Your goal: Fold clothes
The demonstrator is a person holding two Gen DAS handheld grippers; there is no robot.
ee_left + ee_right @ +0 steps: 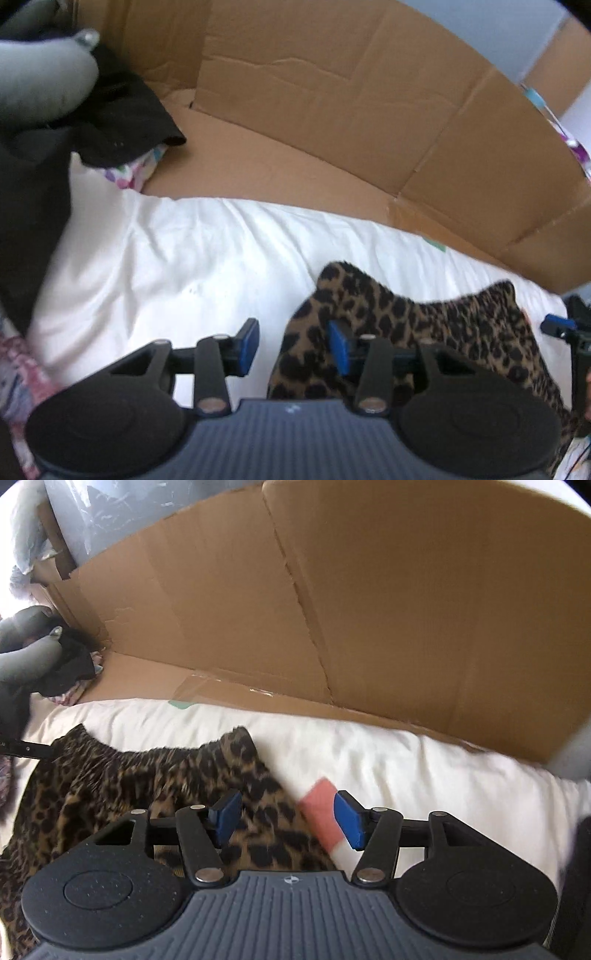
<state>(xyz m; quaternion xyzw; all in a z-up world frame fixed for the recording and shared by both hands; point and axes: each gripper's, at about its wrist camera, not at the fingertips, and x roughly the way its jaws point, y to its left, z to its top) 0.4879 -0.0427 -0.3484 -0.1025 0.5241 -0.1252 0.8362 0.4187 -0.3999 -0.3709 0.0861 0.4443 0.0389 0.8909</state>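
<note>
Garment: leopard-print garment [122, 775], spread on the white bed sheet [207, 258], gathered waistband edge toward the cardboard box [332, 110]
Position of garment: just ahead of and partly beneath both tools; near the box, apart from it, a strip of sheet between
Left tool [293, 341]: partly open, blue pads [339, 347] apart, nothing clamped; right pad over the print's left edge, left pad over bare sheet
Right tool [288, 818]: open somewhat wider, nothing held; left pad above the print's right edge, right pad over the sheet beside a pink-and-white tag [325, 812]
Tag: seemingly attached at the garment's right edge; attachment not clear through blur
Other cloth: dark garment [122, 114] heaped at far left by the box corner, over a patterned fabric [136, 170]; grey rounded object [40, 77] beside it, identity not clear
Step in hand, judged: release or re-positioning over a laid-out garment, before a fold; no crease visible yet in the print
Progress, judged: early for this piece; flat but unfolded
Next move calls for: lowering each tool onto one side of the waistband, closing on a single layer without pinching the sheet, then lifting both sides evenly and carrying them over
Risk, judged: sheet caught with the cloth; uneven lift skewing the fold
</note>
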